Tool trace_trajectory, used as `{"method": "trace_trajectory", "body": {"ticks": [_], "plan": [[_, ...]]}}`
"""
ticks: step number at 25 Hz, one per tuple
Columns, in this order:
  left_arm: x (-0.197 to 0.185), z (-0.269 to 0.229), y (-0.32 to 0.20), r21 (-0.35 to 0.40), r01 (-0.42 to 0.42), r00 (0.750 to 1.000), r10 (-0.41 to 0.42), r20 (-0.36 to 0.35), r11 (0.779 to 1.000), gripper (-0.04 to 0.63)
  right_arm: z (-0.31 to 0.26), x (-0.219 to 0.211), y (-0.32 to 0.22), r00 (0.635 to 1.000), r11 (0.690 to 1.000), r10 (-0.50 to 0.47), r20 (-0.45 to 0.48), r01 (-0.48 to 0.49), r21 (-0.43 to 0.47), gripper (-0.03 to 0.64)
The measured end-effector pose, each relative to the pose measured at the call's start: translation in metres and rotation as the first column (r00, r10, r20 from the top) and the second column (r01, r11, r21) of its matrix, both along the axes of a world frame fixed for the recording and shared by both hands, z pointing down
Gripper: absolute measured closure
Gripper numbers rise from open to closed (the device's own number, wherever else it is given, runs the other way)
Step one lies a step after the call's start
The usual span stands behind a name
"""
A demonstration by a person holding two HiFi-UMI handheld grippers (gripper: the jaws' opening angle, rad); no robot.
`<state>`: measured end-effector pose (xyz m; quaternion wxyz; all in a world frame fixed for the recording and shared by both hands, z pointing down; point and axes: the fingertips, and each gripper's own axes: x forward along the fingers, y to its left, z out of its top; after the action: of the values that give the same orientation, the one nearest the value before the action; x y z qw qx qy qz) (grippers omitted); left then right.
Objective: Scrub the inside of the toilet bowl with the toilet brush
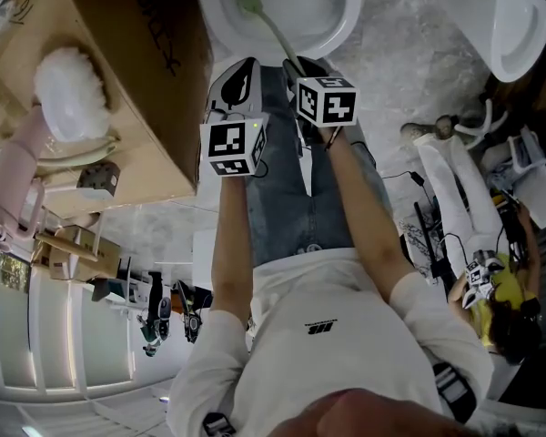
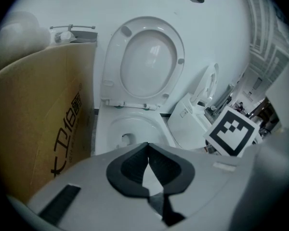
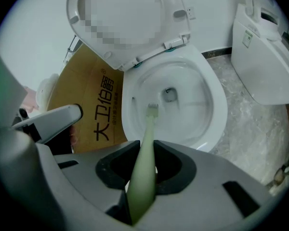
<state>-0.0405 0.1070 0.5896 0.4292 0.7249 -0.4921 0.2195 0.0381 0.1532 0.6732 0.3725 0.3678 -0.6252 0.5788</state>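
The white toilet bowl (image 1: 341, 21) stands open with its lid (image 3: 125, 18) raised. A pale green toilet brush (image 3: 145, 143) reaches down into the bowl (image 3: 219, 105), its small bristle head (image 3: 152, 110) on the inner wall left of the drain. My right gripper (image 3: 145, 148) is shut on the brush handle, just in front of the rim (image 1: 302, 66). My left gripper (image 2: 148, 148) is shut with nothing in it and hovers beside the right one, left of it (image 1: 239, 73). It faces the bowl (image 2: 130, 129).
A tall cardboard box (image 3: 94, 109) stands tight against the toilet's left side, with a white fluffy object (image 1: 68, 80) on top. A second white toilet (image 3: 265, 57) sits to the right. Cables and gear (image 1: 455, 244) lie on the marble floor at right.
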Motion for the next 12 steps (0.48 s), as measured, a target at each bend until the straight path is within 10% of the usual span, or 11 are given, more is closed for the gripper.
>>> {"method": "trace_trajectory", "body": {"ticks": [12], "plan": [[-0.007,0.004,-0.011,-0.010,-0.011,1.000,0.011,0.000,1.000,0.584,0.012,-0.018,-0.023,0.997,0.997,0.075,0.029,-0.074,-0.024,0.535]]}}
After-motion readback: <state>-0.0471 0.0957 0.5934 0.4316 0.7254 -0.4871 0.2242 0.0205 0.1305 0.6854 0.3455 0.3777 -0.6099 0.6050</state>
